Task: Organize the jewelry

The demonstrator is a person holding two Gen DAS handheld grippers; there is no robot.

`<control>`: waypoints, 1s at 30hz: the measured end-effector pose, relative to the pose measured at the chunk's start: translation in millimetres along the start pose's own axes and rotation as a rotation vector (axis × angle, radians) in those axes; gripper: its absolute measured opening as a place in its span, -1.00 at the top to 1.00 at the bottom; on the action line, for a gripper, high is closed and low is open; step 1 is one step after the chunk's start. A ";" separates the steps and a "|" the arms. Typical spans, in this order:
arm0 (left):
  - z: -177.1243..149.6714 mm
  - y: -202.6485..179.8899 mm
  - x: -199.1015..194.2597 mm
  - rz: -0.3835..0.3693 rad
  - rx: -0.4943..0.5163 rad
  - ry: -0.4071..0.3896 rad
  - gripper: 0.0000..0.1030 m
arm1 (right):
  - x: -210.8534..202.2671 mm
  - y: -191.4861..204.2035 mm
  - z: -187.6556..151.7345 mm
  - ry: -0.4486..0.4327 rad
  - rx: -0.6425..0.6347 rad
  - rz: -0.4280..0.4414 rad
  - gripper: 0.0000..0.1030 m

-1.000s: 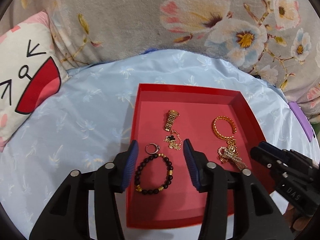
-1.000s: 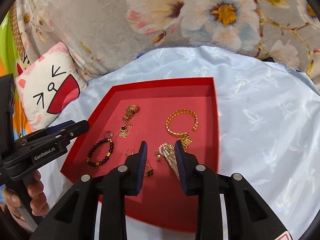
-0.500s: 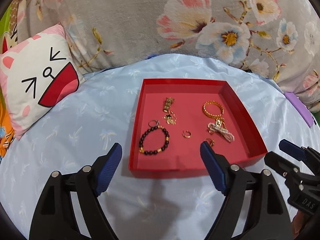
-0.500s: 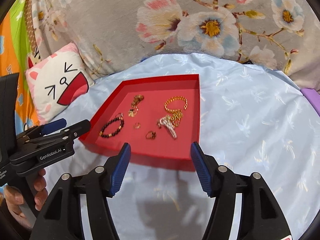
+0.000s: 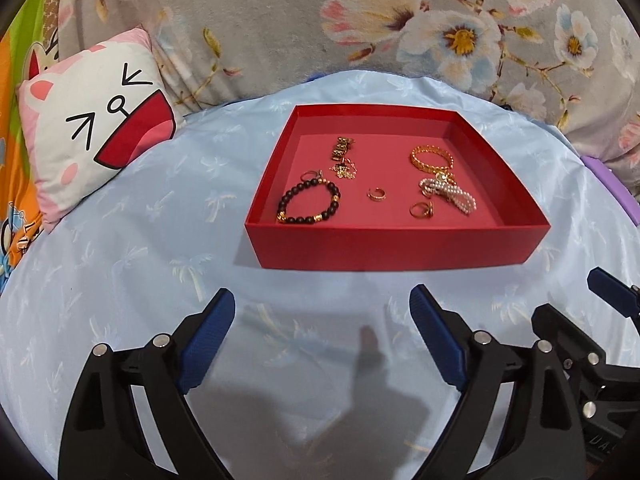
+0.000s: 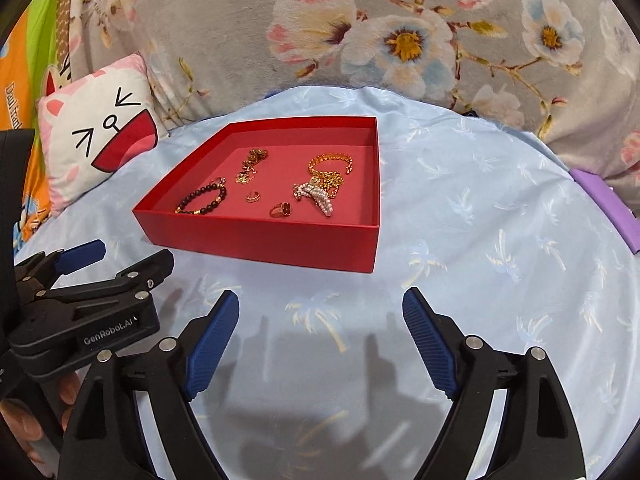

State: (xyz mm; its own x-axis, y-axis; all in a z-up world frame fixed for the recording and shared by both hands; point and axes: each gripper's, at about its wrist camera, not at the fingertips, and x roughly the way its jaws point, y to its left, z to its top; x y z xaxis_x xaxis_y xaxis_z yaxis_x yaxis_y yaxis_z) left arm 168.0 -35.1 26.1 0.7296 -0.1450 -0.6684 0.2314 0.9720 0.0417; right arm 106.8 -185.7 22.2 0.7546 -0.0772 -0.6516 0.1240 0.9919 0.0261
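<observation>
Jewelry lies in a shallow red cardboard tray [image 5: 394,246] on a pale blue palm-print bedsheet [image 5: 132,248], ahead of both pairs of jaws and touching neither. The left gripper [image 5: 322,332] has its blue-padded jaws spread wide over bare sheet, nothing between them; they have just been opening. Ahead of its left jaw, inside the tray, sits a dark beaded bracelet with gold spacers [image 5: 309,203], with a small silver ring [image 5: 311,176] just beyond it. Farther ahead lie a gold watch-style link band [image 5: 341,149] and a tangled fine gold chain [image 5: 344,170]. Ahead of the gap between the jaws rests a small open gold ring [image 5: 377,194]. Ahead of the right jaw are a gold ring with a dark stone [image 5: 422,209], a pearl-studded clip [image 5: 450,195] and, beyond it, a gold chain-link bangle [image 5: 431,159]. A white cartoon-face cushion [image 5: 94,128] leans well off to the left against a grey floral blanket [image 5: 280,28].

The right gripper [image 6: 320,332] also stands wide open with nothing between its jaws, having just been opening; the tray [image 6: 276,246] lies ahead and slightly left of them. A purple object [image 6: 604,200] sits far to their right.
</observation>
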 end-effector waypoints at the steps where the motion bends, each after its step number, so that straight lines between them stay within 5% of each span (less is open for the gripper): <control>1: -2.1 -1.0 -0.5 0.005 0.004 -0.004 -0.69 | -0.1 1.4 -1.4 -0.005 -0.005 -0.005 -0.63; 30: -15.2 -9.1 5.5 0.070 0.042 0.003 -0.80 | 14.2 -5.3 -9.3 0.044 0.042 -0.022 -0.69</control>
State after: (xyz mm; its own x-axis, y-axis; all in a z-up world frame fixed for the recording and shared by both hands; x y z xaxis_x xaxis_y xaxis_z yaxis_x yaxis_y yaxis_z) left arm 160.1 -42.0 10.7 0.7428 -0.0761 -0.6652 0.2067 0.9710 0.1198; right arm 110.9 -191.2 5.8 0.7227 -0.0934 -0.6848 0.1678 0.9849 0.0428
